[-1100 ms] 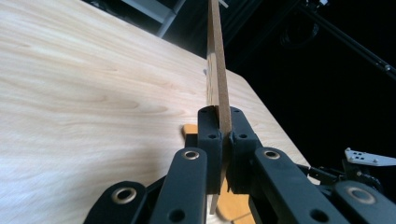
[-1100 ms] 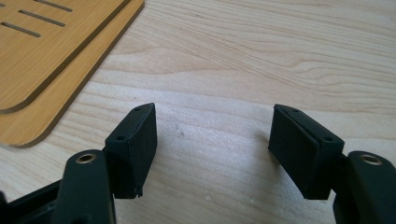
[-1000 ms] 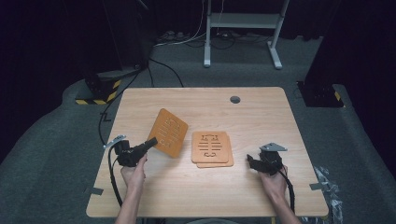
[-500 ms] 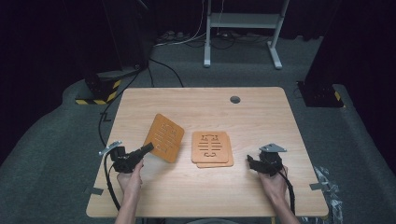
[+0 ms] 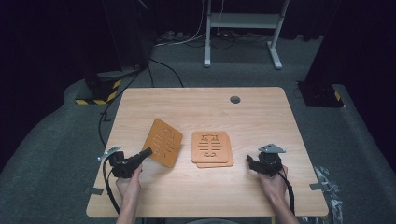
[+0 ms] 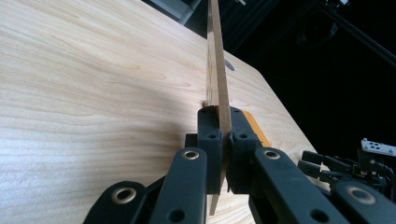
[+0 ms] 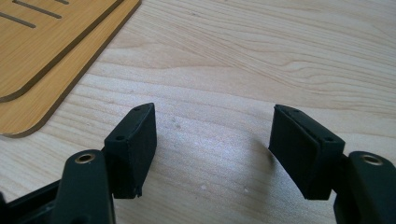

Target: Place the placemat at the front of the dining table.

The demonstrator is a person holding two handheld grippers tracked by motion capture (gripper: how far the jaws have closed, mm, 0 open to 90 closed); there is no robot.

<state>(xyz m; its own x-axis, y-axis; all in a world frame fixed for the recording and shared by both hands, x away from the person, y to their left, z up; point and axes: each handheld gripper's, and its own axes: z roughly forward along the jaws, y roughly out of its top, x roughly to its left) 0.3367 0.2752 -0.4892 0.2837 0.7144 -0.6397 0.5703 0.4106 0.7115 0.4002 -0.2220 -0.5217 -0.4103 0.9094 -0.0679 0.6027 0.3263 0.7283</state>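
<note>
I judge the stacking partly done: two orange mats (image 5: 211, 148) lie stacked at table (image 5: 261, 116) centre, a third mat (image 5: 162, 142) is pinched edge-on and tilted in my left gripper (image 5: 145, 153), near the stack, while my right gripper (image 5: 251, 163) rests wide-jawed, empty.

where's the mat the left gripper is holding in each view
High view: the held mat sits tilted left of centre, its near edge in the left gripper.
Left gripper view: seen edge-on, rising from between the shut jaws.
Right gripper view: not in it.
Shared landmark: the stack of two mats, its corner at top left in the right gripper view.
</note>
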